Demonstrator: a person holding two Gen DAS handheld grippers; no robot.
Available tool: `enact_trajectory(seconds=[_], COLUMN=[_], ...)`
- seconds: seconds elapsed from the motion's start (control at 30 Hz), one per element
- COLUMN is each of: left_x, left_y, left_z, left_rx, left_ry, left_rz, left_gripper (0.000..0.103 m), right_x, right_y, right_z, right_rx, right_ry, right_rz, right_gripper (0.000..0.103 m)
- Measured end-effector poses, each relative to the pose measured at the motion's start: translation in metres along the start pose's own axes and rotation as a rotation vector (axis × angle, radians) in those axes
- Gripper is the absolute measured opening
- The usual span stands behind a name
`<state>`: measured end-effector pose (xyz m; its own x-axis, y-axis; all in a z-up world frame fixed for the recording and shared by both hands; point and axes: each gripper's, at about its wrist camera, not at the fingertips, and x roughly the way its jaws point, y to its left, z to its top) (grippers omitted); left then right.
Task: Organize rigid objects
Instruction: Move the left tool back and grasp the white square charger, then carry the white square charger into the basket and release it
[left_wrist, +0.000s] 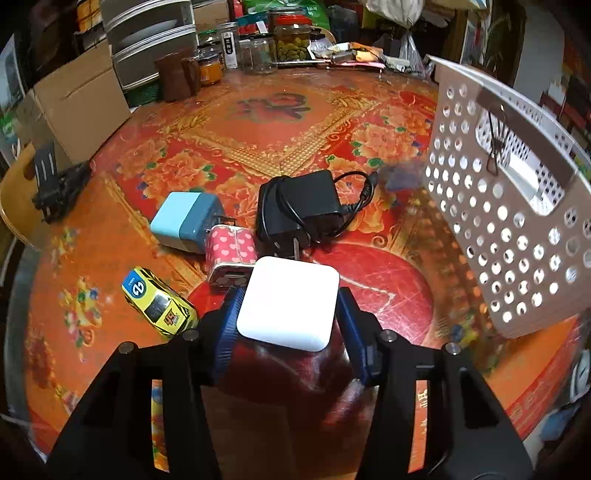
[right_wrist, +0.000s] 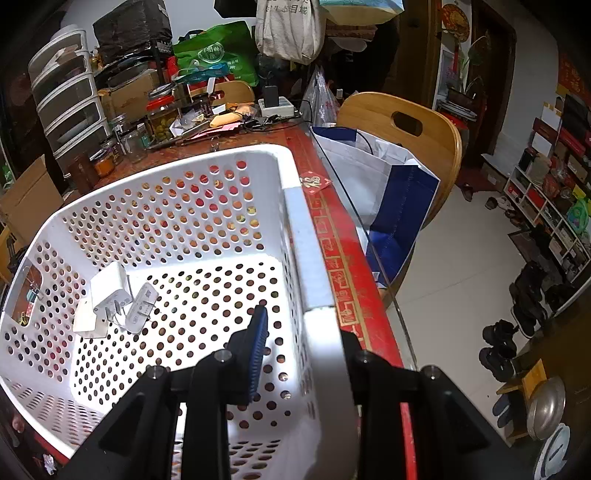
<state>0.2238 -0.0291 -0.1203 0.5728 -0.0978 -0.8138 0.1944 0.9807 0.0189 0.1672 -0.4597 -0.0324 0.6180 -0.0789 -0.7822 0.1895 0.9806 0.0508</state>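
Observation:
My left gripper (left_wrist: 290, 317) is shut on a white square charger (left_wrist: 290, 302) and holds it above the red table. Ahead lie a pink polka-dot charger (left_wrist: 229, 254), a blue charger (left_wrist: 186, 221), a black adapter with cord (left_wrist: 299, 206) and a yellow toy car (left_wrist: 157, 302). The white perforated basket (left_wrist: 498, 221) stands tilted at the right. My right gripper (right_wrist: 299, 347) is shut on the basket's rim (right_wrist: 317, 295), one finger inside, one outside. Inside the basket lie white chargers (right_wrist: 110, 299).
Jars (left_wrist: 291, 37), a cardboard box (left_wrist: 74, 107) and plastic drawers (left_wrist: 147, 44) crowd the table's far side. A black clamp (left_wrist: 55, 184) lies at the left edge. A wooden chair (right_wrist: 406, 125) with a blue-white bag (right_wrist: 388, 195) stands beside the table.

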Motion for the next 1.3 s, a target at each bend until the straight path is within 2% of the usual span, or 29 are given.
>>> enact_trajectory(seconds=[0.17, 0.33, 0.53, 0.73, 0.87, 1.03, 1.3], left_x=[-0.006, -0.036, -0.077, -0.101, -0.115, -0.132, -0.133], left_y=[-0.004, -0.01, -0.004, -0.002, -0.013, -0.047, -0.095], left_z=[-0.004, -0.004, 0.014, 0.039, 0.055, 0.071, 0.088], left_rx=[0.012, 0.034, 0.044, 0.072, 0.102, 0.186, 0.283], left_ry=[-0.027, -0.104, -0.209, -0.269, -0.294, -0.34, -0.343], left_rz=[-0.022, -0.011, 0.075, 0.146, 0.131, 0.101, 0.073], left_gripper=[0.047, 0.047, 0.046, 0.045, 0.045, 0.045, 0.045], right_x=[0.0, -0.001, -0.001, -0.001, -0.001, -0.001, -0.002], right_y=[0.0, 0.0, 0.0, 0.001, 0.002, 0.001, 0.002], right_z=[-0.001, -0.001, -0.001, -0.001, 0.0, 0.0, 0.0], right_rx=[0.0, 0.0, -0.001, -0.002, -0.002, -0.002, -0.002], right_ry=[-0.001, -0.001, -0.002, -0.005, -0.006, -0.005, -0.007], right_rz=[0.0, 0.003, 0.005, 0.012, 0.015, 0.016, 0.02], right_gripper=[0.027, 0.027, 0.027, 0.027, 0.027, 0.027, 0.027])
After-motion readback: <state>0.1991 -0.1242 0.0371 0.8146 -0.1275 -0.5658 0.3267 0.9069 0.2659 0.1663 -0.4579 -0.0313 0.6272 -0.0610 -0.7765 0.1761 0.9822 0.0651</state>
